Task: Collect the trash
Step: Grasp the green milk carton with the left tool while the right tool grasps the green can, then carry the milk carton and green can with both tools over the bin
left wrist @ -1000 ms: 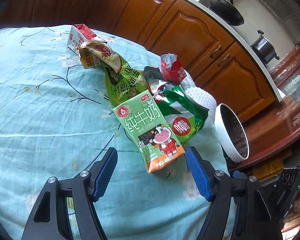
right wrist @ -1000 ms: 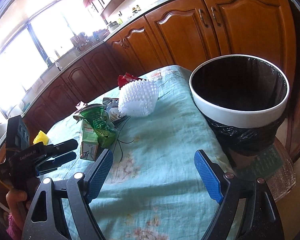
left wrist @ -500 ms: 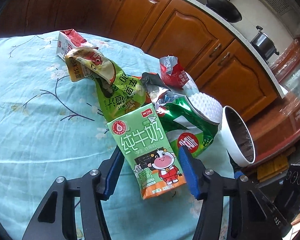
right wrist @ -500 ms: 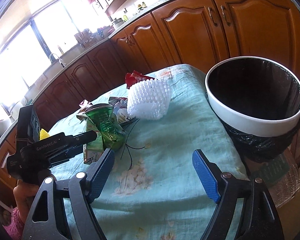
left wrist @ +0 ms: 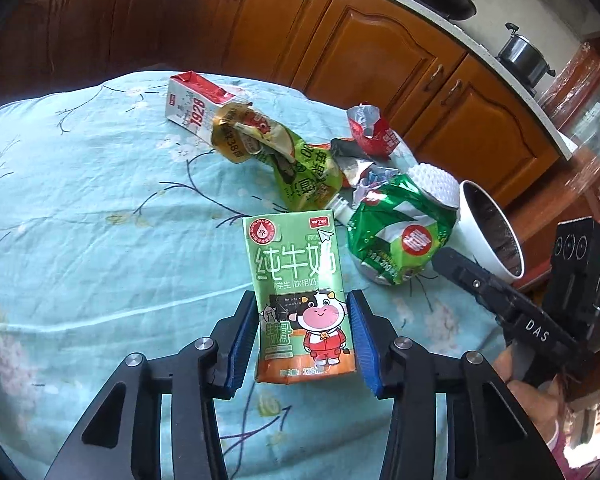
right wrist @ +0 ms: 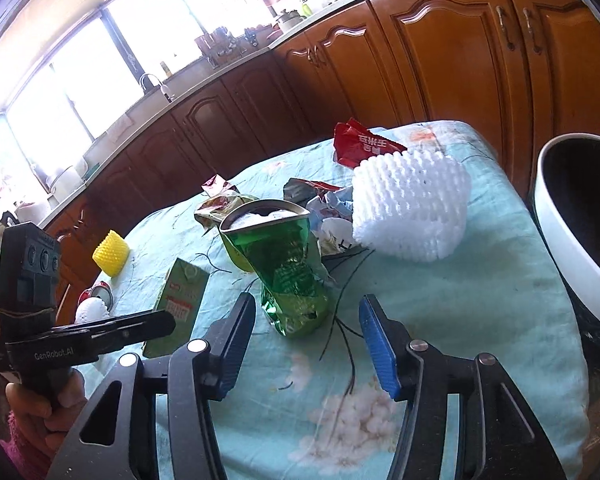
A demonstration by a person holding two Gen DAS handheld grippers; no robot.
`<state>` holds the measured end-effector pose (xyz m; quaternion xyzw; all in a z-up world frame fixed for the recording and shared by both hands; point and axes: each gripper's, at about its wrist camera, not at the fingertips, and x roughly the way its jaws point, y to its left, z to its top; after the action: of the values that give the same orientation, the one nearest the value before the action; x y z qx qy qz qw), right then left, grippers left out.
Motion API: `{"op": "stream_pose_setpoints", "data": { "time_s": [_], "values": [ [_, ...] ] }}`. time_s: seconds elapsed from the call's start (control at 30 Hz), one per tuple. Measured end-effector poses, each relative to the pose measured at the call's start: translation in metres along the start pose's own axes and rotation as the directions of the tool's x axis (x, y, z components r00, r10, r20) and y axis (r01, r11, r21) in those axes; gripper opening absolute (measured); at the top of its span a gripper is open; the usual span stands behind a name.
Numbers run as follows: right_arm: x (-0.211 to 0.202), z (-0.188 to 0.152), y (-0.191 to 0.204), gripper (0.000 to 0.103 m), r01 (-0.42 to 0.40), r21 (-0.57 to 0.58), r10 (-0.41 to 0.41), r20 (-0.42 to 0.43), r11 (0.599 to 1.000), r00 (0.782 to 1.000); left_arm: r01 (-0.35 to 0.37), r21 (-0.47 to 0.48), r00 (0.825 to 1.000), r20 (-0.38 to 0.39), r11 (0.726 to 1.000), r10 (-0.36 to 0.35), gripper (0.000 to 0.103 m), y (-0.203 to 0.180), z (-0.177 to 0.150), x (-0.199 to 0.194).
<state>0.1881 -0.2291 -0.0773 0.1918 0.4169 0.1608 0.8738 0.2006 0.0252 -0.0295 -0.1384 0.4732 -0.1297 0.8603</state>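
Note:
My left gripper (left wrist: 302, 340) is shut on a green milk carton (left wrist: 296, 288) that lies on the blue flowered tablecloth (left wrist: 80, 240); the same carton shows in the right wrist view (right wrist: 180, 300). My right gripper (right wrist: 306, 340) is open, its blue pads on either side of a crumpled green snack bag (right wrist: 284, 276), apart from it; the bag also shows in the left wrist view (left wrist: 404, 236). Behind lie a white foam fruit net (right wrist: 412, 208), a red wrapper (right wrist: 360, 144), a green-yellow pouch (left wrist: 296, 168) and a white-red carton (left wrist: 192, 104).
A white bin with a black liner (right wrist: 580, 220) stands off the table's right edge. A yellow foam net (right wrist: 110, 256) and a can (right wrist: 100, 296) lie at the table's far left. Wooden kitchen cabinets (right wrist: 420, 60) stand behind the table.
My left gripper moved forward and closed on the green milk carton. My right gripper moved left and closer to the green snack bag, its jaws narrower than before.

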Motion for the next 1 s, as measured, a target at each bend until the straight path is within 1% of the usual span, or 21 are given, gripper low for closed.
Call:
{"op": "stream_pose_setpoints", "data": {
  "time_s": [0.1, 0.13, 0.27, 0.37, 0.47, 0.5, 0.6, 0.8, 1.0],
  "values": [
    [0.013, 0.007, 0.006, 0.055, -0.001, -0.023, 0.001, -0.016, 1.0, 1.0, -0.063, 0.016, 0.998, -0.012, 0.998, 0.063, 0.044, 0.0, 0.0, 0.006],
    [0.016, 0.008, 0.007, 0.054, -0.002, -0.029, 0.002, -0.022, 1.0, 1.0, -0.072, 0.021, 0.997, -0.012, 0.997, 0.073, 0.044, -0.002, -0.001, 0.009],
    [0.027, 0.01, 0.012, 0.028, -0.003, -0.046, 0.001, -0.05, 0.999, 0.999, -0.131, 0.061, 0.991, 0.014, 0.989, 0.131, 0.047, -0.015, -0.007, 0.017],
    [0.021, 0.006, 0.014, 0.028, 0.008, -0.057, -0.009, -0.024, 0.998, 1.0, -0.171, 0.067, 0.985, 0.03, 0.983, 0.17, 0.048, -0.02, -0.011, 0.024],
    [0.009, 0.0, 0.016, 0.028, 0.008, -0.062, -0.008, -0.002, 0.998, 1.0, -0.187, 0.068, 0.982, 0.051, 0.98, 0.184, 0.047, -0.022, -0.016, 0.027],
    [0.005, -0.002, 0.015, 0.028, 0.011, -0.06, -0.01, 0.005, 0.998, 1.0, -0.183, 0.061, 0.982, 0.058, 0.981, 0.18, 0.047, -0.023, -0.017, 0.026],
    [-0.009, -0.008, 0.013, 0.028, 0.02, -0.048, -0.019, 0.027, 0.999, 0.999, -0.129, 0.035, 0.99, 0.062, 0.991, 0.126, 0.045, -0.026, -0.02, 0.023],
    [-0.044, -0.019, 0.002, 0.027, 0.058, -0.014, -0.057, 0.068, 0.998, 0.996, -0.053, 0.084, 0.996, 0.077, 0.995, 0.047, 0.045, -0.053, -0.027, 0.02],
    [-0.079, -0.025, -0.021, 0.027, 0.087, 0.048, -0.092, 0.114, 0.995, 0.989, 0.011, 0.155, 0.998, 0.058, 0.988, -0.02, 0.045, -0.087, -0.029, 0.027]
  ]
}}
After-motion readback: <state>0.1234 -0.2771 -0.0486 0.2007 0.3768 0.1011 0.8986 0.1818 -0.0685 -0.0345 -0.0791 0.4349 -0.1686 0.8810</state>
